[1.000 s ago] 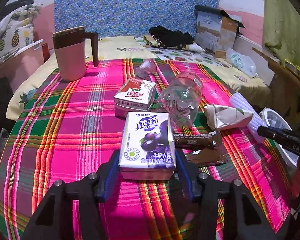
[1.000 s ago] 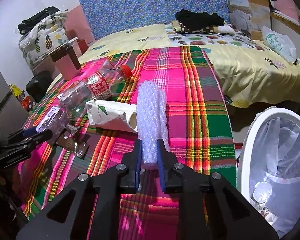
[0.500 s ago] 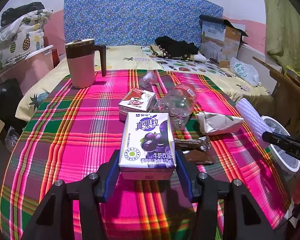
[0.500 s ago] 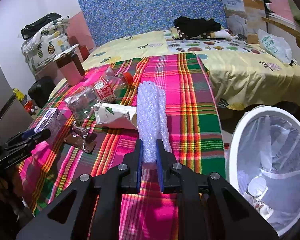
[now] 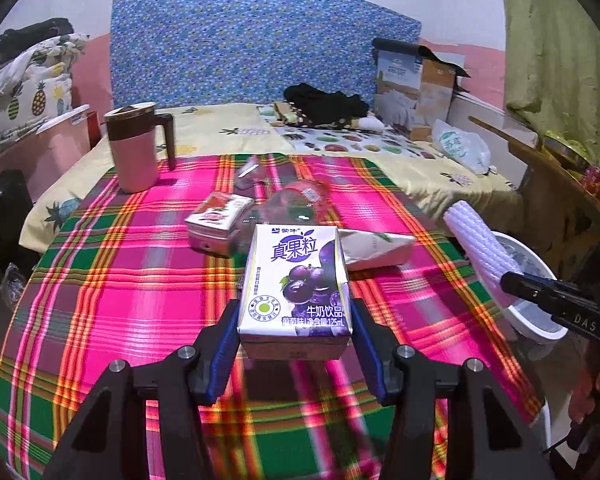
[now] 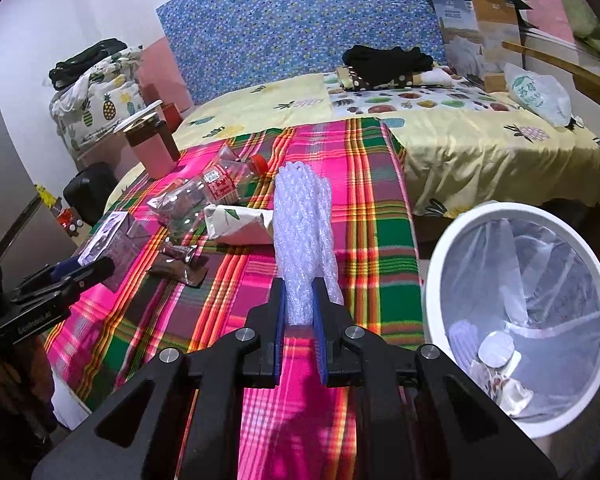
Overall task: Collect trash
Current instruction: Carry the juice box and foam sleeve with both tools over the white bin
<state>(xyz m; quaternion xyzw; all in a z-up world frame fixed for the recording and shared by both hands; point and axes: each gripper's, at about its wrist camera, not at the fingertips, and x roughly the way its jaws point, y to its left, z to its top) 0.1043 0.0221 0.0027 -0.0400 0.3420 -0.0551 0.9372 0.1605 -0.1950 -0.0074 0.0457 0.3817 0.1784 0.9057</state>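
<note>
— Where is the drink carton point(image 5: 296, 280)?

— Between the fingers of the left gripper point(image 5: 294, 344), above the plaid cloth point(image 5: 140, 280). Behind it lie a second carton point(image 5: 218, 220), a bottle point(image 6: 212, 192) and a paper pouch point(image 6: 240, 224).

— And the mug point(image 5: 134, 146)?

— At the far left corner of the cloth.

— The bin point(image 6: 520, 312)?

— Right of the cloth, beside its edge. The right gripper point(image 6: 300, 320) holds a foam roll point(image 6: 302, 232) just left of it.

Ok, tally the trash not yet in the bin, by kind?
Drink cartons: 2, purple held by the left gripper, red
Plastic bottles: 1
Foam net sleeves: 1, right gripper
Paper bags: 1
Brown wrappers: 1
Total: 6
</note>
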